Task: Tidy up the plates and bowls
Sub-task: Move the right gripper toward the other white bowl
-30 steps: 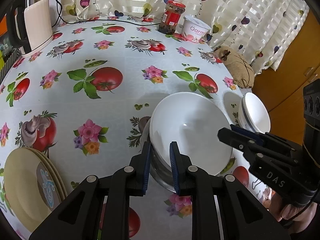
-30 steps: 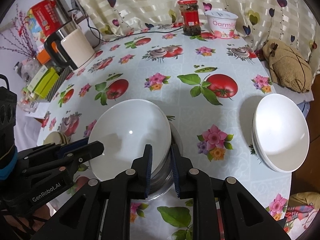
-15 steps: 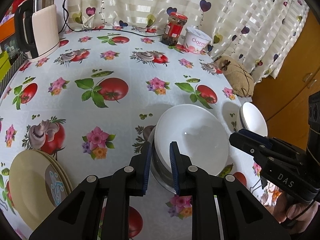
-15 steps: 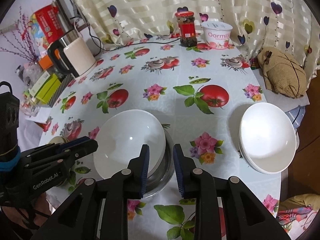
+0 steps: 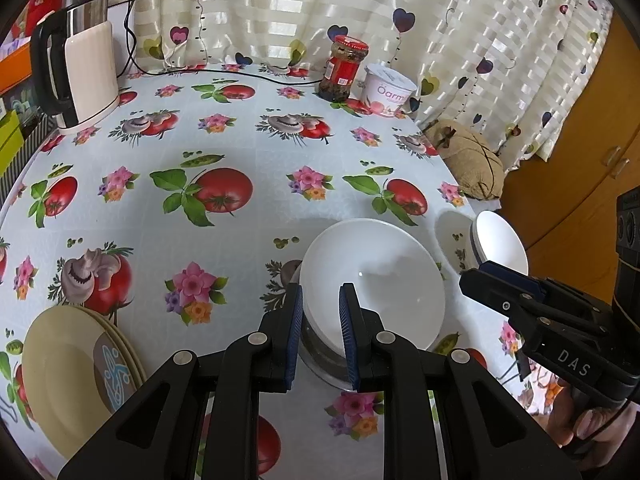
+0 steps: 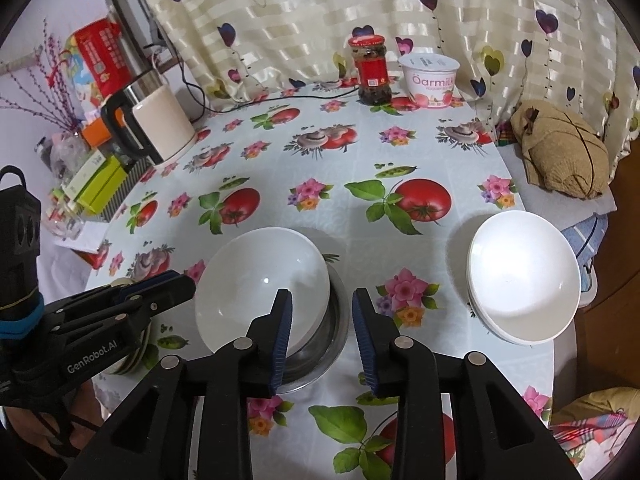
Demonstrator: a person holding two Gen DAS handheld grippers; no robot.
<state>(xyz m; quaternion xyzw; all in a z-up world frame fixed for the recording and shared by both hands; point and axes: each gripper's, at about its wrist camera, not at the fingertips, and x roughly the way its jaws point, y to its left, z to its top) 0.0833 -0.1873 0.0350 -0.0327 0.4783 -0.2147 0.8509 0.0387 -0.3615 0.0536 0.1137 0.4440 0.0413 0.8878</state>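
A white bowl (image 5: 376,276) rests tilted in a steel bowl (image 5: 320,356) near the table's front; both show in the right wrist view, white bowl (image 6: 264,288) and steel bowl (image 6: 320,344). My left gripper (image 5: 320,304) is narrowly open with the white bowl's near rim between its pads. My right gripper (image 6: 320,312) is open above the steel bowl's right rim, holding nothing. A stack of white bowls (image 6: 524,280) sits at the right edge. Cream plates (image 5: 76,364) are stacked at front left.
An electric kettle (image 5: 80,76) stands at the back left. A red-lidded jar (image 5: 344,68) and a yogurt tub (image 5: 390,90) stand at the back by the curtain. A brown sack (image 6: 564,152) lies off the table's right side.
Both grippers have pulled back from the bowls. My right gripper has opened off the white bowl's rim, and my left gripper's jaws have widened a little.
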